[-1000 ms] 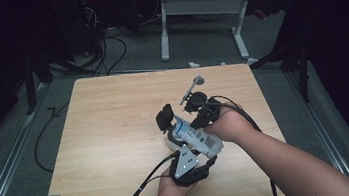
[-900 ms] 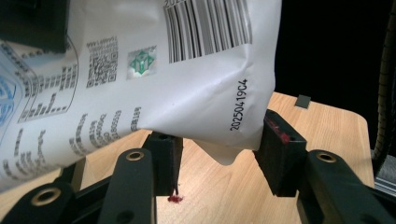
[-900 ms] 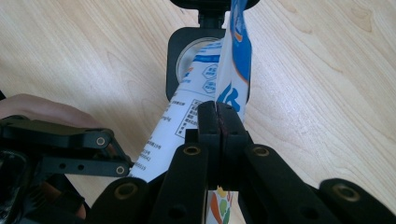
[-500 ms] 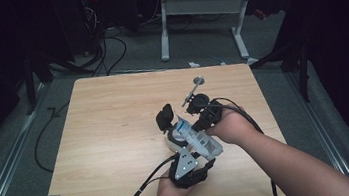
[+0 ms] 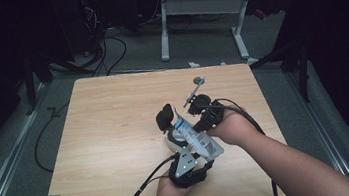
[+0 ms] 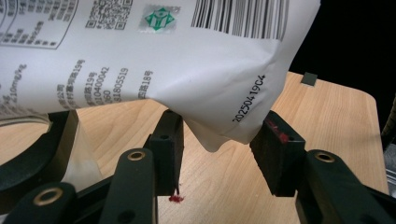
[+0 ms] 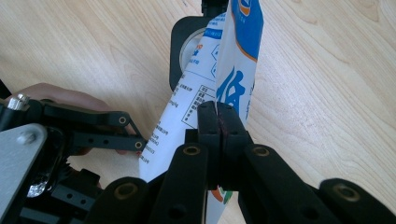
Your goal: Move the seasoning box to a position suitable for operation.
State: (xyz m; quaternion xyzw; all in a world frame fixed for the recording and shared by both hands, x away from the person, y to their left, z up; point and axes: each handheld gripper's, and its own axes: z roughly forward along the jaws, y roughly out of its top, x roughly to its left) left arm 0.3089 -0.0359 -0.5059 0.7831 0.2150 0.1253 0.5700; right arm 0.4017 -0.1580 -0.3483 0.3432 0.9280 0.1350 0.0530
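Note:
A white pouch (image 5: 203,142) with blue print and a barcode hangs over the middle of the wooden table (image 5: 106,136). My right gripper (image 5: 195,125) is shut on the pouch (image 7: 238,60), its jaws (image 7: 218,109) pressed flat together on the printed face. My left gripper (image 5: 175,120) comes in from the near edge with its jaws standing apart. In the left gripper view the pouch's lower corner (image 6: 210,135) dips between the two pads of that gripper (image 6: 222,149) and I see no squeeze. A dark round-rimmed thing (image 6: 28,154) sits beside the left jaw; I cannot tell what it is.
A metal spoon (image 5: 196,87) lies on the table just beyond the right gripper. Bare wood spreads to the left and far side. A white desk frame (image 5: 199,9) and floor cables (image 5: 106,51) lie beyond the far edge. A dark tape tab (image 6: 309,78) marks one table edge.

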